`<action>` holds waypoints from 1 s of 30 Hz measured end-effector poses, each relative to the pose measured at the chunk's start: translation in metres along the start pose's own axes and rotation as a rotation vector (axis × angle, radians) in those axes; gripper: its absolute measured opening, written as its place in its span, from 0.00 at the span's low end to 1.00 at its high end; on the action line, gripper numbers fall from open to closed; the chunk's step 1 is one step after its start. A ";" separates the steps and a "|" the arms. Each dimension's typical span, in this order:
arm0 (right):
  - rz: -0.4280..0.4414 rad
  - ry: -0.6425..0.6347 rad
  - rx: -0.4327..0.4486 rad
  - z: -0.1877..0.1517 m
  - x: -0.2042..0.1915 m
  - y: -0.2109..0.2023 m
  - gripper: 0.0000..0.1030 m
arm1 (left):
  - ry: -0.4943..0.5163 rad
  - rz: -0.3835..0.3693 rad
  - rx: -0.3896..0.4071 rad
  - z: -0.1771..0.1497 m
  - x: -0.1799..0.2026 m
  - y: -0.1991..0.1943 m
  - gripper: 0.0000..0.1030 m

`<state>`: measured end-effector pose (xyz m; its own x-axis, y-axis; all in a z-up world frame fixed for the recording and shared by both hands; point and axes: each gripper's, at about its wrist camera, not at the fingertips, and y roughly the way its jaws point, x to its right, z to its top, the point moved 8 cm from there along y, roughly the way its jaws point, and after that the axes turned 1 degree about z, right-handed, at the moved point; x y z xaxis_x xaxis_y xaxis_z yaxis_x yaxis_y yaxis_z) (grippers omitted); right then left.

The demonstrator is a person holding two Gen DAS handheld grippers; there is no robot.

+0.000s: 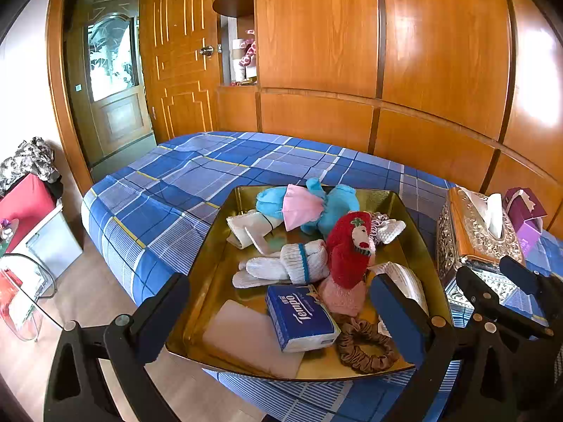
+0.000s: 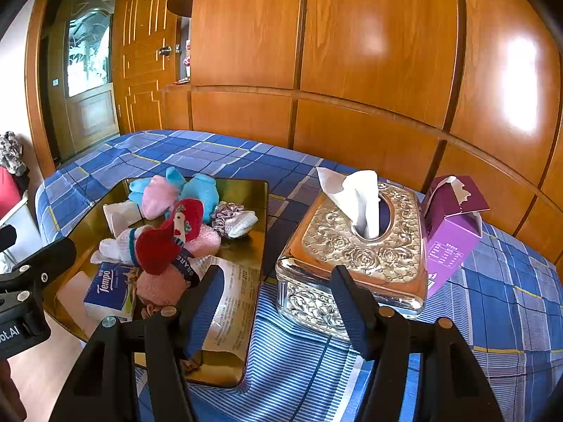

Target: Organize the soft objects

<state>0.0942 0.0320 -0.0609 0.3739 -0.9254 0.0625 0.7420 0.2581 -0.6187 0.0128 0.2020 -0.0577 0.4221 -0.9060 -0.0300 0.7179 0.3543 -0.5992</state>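
The left gripper hangs wide open and empty over the gold tray heaped with soft things; a careless pinch could drag the scrunchie along. The right gripper, also spread and empty, could nudge the tissue box.

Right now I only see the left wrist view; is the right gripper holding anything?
Observer: No, the right gripper is open and empty, pointing at the tissue box.
Operator: Behind the left gripper, what's that white thing?
Observer: A printed paper sheet lying in the gold tray.
Operator: And the purple carton's base?
Observer: The purple carton stands upright on the bedcover, right beside the tissue box.
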 end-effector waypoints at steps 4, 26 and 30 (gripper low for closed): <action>0.001 -0.001 -0.001 0.000 0.000 0.000 0.62 | -0.001 -0.002 0.000 0.000 0.000 0.000 1.00; 0.000 -0.004 -0.005 -0.003 0.000 0.001 0.62 | -0.005 -0.001 -0.001 0.000 -0.001 -0.001 1.00; 0.000 -0.001 -0.007 -0.003 0.000 0.001 0.62 | -0.007 0.004 0.005 0.001 -0.001 -0.002 1.00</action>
<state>0.0930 0.0309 -0.0639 0.3747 -0.9250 0.0629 0.7379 0.2565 -0.6243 0.0113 0.2022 -0.0559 0.4288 -0.9030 -0.0274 0.7190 0.3595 -0.5948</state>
